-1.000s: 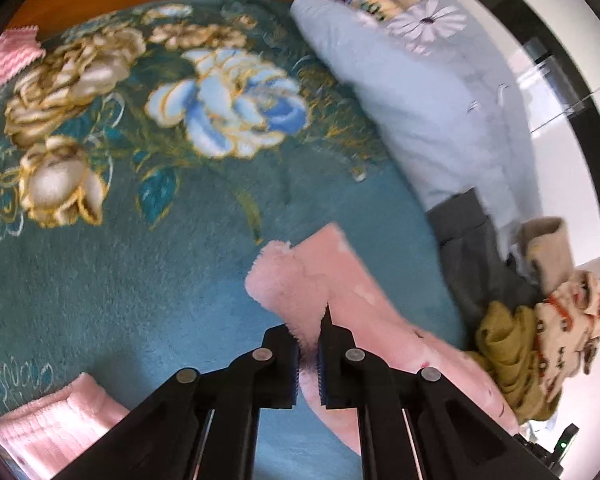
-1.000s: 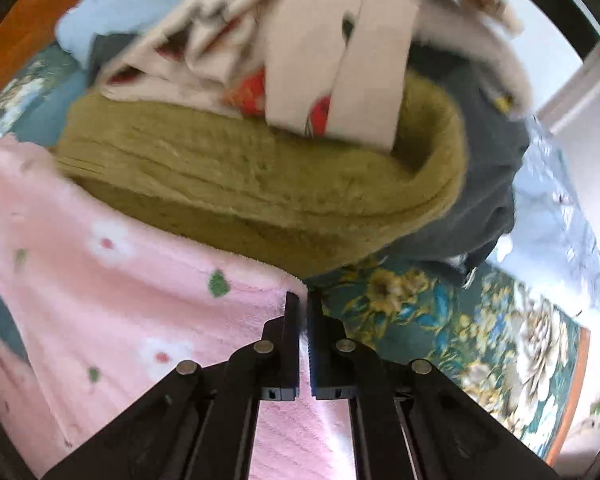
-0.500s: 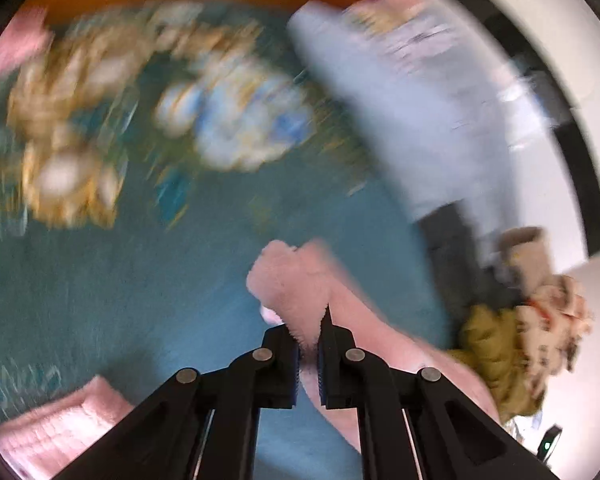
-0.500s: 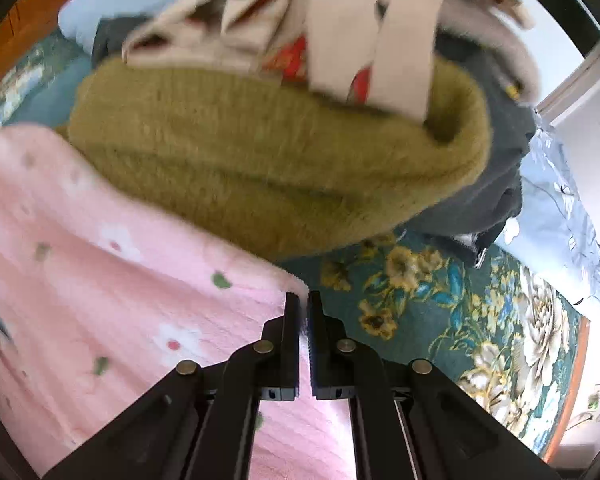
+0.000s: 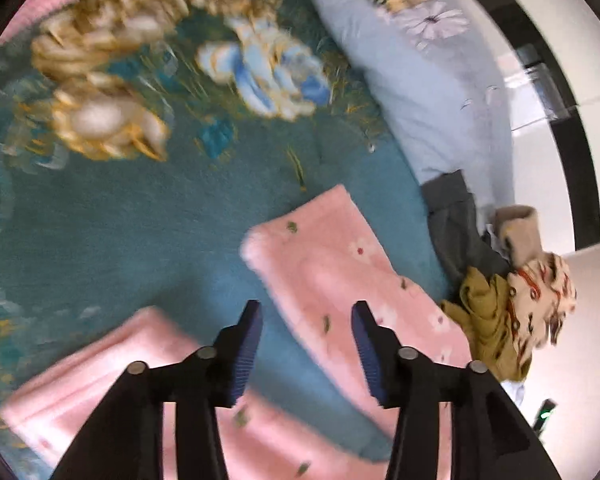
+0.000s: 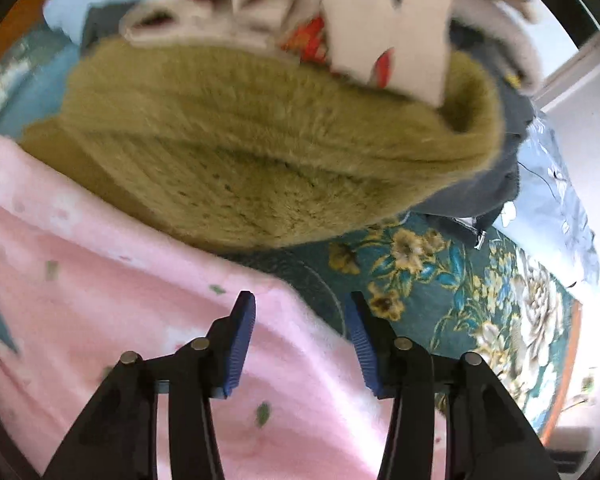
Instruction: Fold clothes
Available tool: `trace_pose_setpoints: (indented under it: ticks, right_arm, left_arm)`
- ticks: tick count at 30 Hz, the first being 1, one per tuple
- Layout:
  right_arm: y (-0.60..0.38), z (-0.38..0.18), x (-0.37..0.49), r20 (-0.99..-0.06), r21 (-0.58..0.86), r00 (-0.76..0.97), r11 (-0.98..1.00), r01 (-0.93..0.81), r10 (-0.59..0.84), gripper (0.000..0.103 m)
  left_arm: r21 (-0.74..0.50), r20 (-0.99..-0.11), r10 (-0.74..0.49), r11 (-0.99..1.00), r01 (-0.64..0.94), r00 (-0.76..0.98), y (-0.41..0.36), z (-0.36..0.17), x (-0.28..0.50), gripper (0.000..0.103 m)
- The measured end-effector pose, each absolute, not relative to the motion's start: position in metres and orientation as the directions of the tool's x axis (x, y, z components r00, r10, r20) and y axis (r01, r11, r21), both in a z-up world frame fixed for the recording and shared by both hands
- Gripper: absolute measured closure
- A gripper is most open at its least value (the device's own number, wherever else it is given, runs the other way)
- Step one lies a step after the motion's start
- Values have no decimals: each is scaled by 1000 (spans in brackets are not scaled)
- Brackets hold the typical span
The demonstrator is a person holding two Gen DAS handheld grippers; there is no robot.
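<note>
A pink fleece garment [image 5: 340, 280] with small flowers lies flat on the teal floral blanket [image 5: 120, 220]. My left gripper [image 5: 306, 320] is open just above its near part, with nothing between the fingers. In the right wrist view the same pink garment [image 6: 120, 300] spreads across the lower left, and my right gripper [image 6: 300, 312] hangs open over its corner. Behind it rises a pile with an olive knit sweater [image 6: 260, 152] and a cream patterned garment [image 6: 380, 32] on top.
A folded pink item [image 5: 100, 384] lies at the lower left of the left wrist view. A light blue pillow [image 5: 428, 100] and a dark grey garment [image 5: 456, 224] sit to the right, beside the clothes pile [image 5: 512, 308]. White floor lies beyond the bed's edge.
Both grippers were shut on the pink garment's edge and have opened. The garment has dropped flat on the blanket, and the left gripper has pulled back from it.
</note>
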State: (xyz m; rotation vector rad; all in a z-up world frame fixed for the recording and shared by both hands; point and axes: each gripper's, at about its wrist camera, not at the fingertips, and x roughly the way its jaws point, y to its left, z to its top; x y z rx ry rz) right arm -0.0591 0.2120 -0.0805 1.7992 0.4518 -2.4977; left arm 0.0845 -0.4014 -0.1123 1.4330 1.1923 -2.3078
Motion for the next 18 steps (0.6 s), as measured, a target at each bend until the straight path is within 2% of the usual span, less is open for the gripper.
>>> trace_pose_setpoints:
  ticks: [2,6,9,15,18]
  right_arm:
    - [222,-58,-40,-923,-158,-375,-975,158,89,53]
    - [261,-35,24,-908,26,-418,-999,30,-36,50]
    - [303,-40,85,-912,116,-405,-988,-101,-66,50]
    - [363,-31,193,-932,221,-345,-927,-303,-110,50]
    - [387,-44,244,-938,252,-327,-879,-404,-118,50]
  left_arm:
    - [-491,-830,180,-685,538,-528,-410,-102,119,41]
    - [-396,-869,61,-681,616,-491,-430,-100,191,41]
    - [-381,-887,49,-638,669,-458,-446,-117,222,41]
    - [-423,-888,112,-576,700,-446,-446,-152,244,42]
    - [-457,-875,117,-518,723,-469,-444,-165,248,43]
